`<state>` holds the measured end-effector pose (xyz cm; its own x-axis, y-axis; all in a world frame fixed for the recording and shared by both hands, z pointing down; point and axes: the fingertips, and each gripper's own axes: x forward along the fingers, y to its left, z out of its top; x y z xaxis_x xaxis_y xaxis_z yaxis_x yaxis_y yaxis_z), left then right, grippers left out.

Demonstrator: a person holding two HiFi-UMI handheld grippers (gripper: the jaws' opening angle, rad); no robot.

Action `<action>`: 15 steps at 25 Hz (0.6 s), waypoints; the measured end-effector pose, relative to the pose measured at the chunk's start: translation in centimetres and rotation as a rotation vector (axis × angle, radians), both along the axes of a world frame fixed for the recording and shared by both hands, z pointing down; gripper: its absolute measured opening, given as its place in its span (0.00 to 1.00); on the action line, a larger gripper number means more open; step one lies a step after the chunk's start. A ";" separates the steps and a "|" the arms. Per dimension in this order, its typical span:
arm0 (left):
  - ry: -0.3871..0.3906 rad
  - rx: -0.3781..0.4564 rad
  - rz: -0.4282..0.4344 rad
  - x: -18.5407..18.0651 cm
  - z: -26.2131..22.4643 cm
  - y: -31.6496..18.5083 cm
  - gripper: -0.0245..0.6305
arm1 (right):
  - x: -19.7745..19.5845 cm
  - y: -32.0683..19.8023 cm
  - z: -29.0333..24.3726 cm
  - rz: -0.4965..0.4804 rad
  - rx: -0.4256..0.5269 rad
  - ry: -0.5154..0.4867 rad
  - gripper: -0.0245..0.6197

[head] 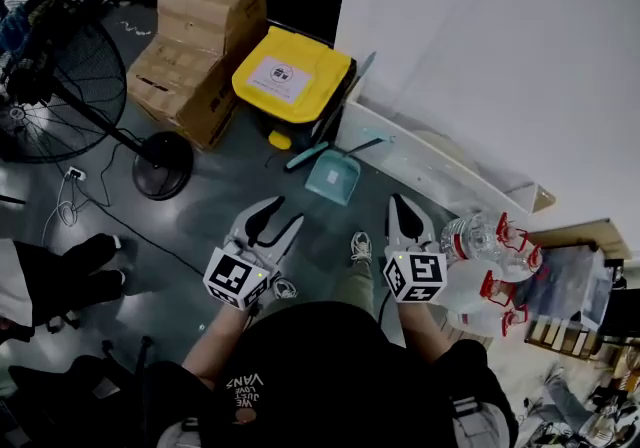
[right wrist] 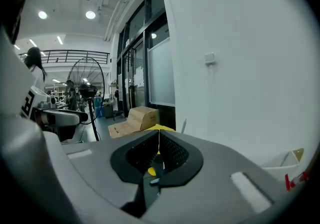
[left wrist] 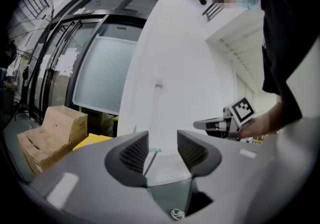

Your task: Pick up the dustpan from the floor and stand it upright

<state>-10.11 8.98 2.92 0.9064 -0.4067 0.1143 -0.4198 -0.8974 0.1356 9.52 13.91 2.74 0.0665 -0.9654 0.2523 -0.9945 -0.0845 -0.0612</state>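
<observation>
Dustpan (head: 333, 176) whole in head view, half-hidden behind left claw (left wrist: 162, 143)

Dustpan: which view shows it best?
The head view: the teal dustpan shows whole on the floor. The left gripper view catches a slice between its open jaws; the right gripper view's shut jaws hide nearly all of it.

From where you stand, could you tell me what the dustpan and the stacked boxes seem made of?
Dustpan: probably plastic, smooth pale teal, thin moulded shape. Stacked boxes: likely cardboard, matte brown, with creased edges and flaps.
</observation>
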 end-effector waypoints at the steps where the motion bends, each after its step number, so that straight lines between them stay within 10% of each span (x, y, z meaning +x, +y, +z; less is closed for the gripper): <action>1: 0.001 0.006 0.000 -0.4 -0.3 0.1 0.38 | -0.4 0.2 -0.2 -0.004 0.001 -0.001 0.04; 15: 0.044 0.066 0.022 -5.2 -3.0 2.1 0.23 | -7.3 2.7 -2.2 -0.059 0.050 -0.075 0.04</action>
<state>-15.36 11.05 -0.09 0.9188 -0.3920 0.0476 -0.3948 -0.9139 0.0941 2.23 16.63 0.58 -0.0085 -0.9785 0.2063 -0.9902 -0.0206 -0.1382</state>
